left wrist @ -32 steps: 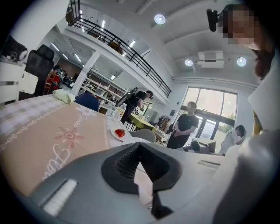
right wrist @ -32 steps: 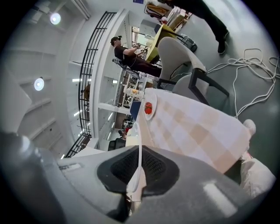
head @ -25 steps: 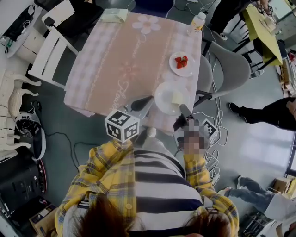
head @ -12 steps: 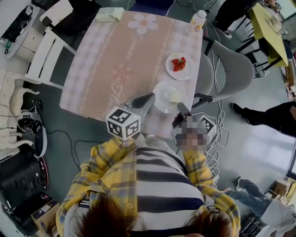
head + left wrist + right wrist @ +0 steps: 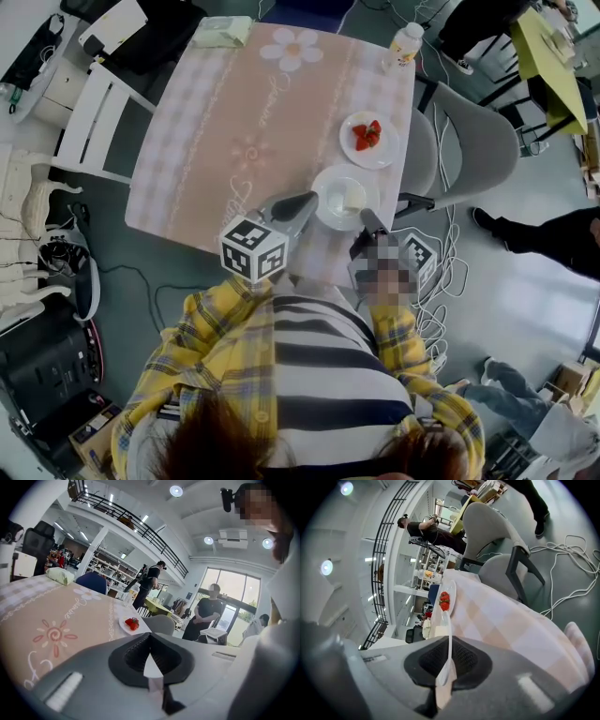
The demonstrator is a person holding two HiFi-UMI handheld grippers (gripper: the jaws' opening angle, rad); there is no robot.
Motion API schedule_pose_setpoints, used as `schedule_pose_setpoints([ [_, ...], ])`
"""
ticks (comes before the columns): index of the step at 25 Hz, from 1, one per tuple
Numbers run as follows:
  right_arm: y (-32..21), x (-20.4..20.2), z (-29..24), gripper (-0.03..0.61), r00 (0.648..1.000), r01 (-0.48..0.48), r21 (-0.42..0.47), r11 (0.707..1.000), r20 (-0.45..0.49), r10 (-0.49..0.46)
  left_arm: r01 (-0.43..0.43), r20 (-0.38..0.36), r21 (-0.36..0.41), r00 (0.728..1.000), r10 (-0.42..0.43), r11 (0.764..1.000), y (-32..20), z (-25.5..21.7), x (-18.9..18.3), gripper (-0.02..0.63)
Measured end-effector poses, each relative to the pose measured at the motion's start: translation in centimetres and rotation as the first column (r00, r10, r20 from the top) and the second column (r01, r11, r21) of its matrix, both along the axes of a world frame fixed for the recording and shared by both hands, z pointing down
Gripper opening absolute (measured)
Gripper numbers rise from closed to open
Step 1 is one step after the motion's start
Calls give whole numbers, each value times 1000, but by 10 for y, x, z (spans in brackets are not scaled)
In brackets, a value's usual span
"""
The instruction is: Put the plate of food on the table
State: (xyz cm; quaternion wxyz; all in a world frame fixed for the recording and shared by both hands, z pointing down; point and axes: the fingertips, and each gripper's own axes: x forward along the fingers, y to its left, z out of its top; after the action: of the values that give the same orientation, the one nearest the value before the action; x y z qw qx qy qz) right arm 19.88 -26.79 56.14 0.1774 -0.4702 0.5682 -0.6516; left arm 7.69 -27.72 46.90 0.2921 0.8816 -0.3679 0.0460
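Note:
A white plate (image 5: 344, 198) with a pale piece of food (image 5: 352, 196) hangs low over the pink tablecloth (image 5: 234, 122), near the table's front right corner. I cannot tell whether it touches the cloth. My right gripper (image 5: 367, 217) is shut on its near rim. In the right gripper view the plate (image 5: 450, 634) shows edge-on between the jaws of the right gripper (image 5: 446, 667). My left gripper (image 5: 309, 200) is shut, its tip beside the plate's left rim. In the left gripper view the left gripper (image 5: 151, 660) has nothing clamped.
A second plate with strawberries (image 5: 369, 139) lies just beyond the held one, also visible as the strawberry plate (image 5: 130, 623). A bottle (image 5: 403, 44) stands at the far right corner. Grey chairs (image 5: 469, 141) and floor cables (image 5: 441, 272) are at the right, a white chair (image 5: 94, 112) at the left.
Both grippers and the plate have moved a little farther over the table, closer to the strawberry plate. The grip on the rim is unchanged.

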Motion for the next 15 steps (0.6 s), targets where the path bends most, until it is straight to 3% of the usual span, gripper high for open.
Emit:
schedule_pose_setpoints([
  [15,-14,-4,14,11,998,-40,-55,998,-54,37,-31,-8,-19,999,31,999,-18,8,-6,2],
])
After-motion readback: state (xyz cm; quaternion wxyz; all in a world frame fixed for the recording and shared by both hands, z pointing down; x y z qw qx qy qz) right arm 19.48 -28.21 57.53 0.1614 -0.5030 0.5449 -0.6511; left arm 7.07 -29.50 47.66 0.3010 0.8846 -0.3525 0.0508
